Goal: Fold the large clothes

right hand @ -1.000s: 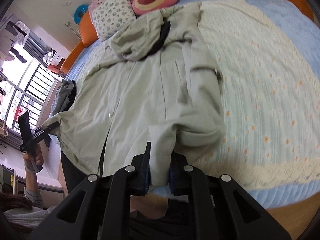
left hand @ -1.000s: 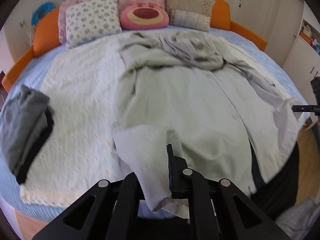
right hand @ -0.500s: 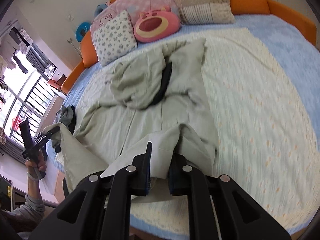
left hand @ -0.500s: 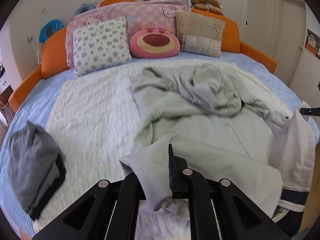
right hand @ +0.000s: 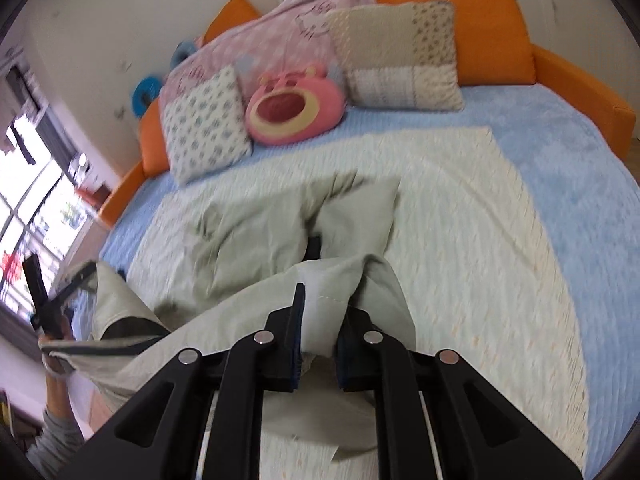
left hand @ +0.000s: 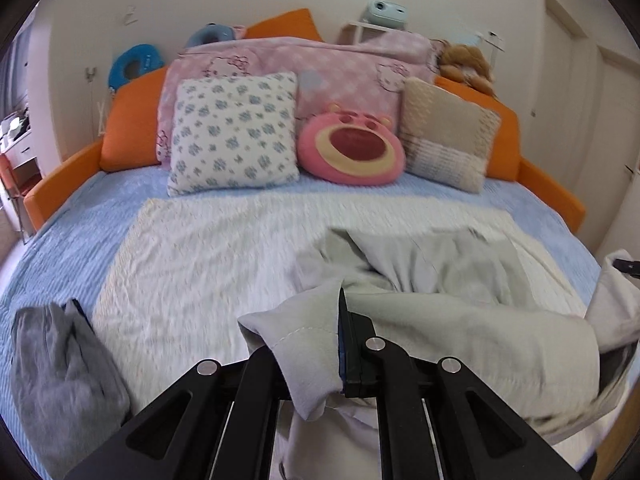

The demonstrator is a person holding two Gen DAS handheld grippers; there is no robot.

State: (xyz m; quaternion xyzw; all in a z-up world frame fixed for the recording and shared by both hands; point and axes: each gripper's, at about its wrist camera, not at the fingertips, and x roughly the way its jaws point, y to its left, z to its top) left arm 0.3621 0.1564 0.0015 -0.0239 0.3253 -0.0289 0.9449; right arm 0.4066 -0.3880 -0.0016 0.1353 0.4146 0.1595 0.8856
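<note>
A large pale grey-green coat [left hand: 460,320] lies on the bed, its lower half lifted. My left gripper [left hand: 316,344] is shut on one hem corner of the coat and holds it up above the mattress. My right gripper [right hand: 318,332] is shut on the other hem corner of the coat [right hand: 288,232]. The hem hangs between the two grippers as a raised fold, and the far part with the hood stays bunched on the bed. The left gripper also shows in the right wrist view [right hand: 60,300], held in a hand at the far left.
The round bed has a pale quilt [left hand: 208,256] over a blue cover [right hand: 560,140]. Pillows and a pink plush cushion [left hand: 352,152] line the orange headboard [right hand: 480,36]. A folded grey garment [left hand: 56,368] lies at the bed's left edge. A window [right hand: 24,216] is at the left.
Both grippers have risen and moved forward towards the headboard with the coat's hem, lifting the lower half off the bed and folding it over the upper part.
</note>
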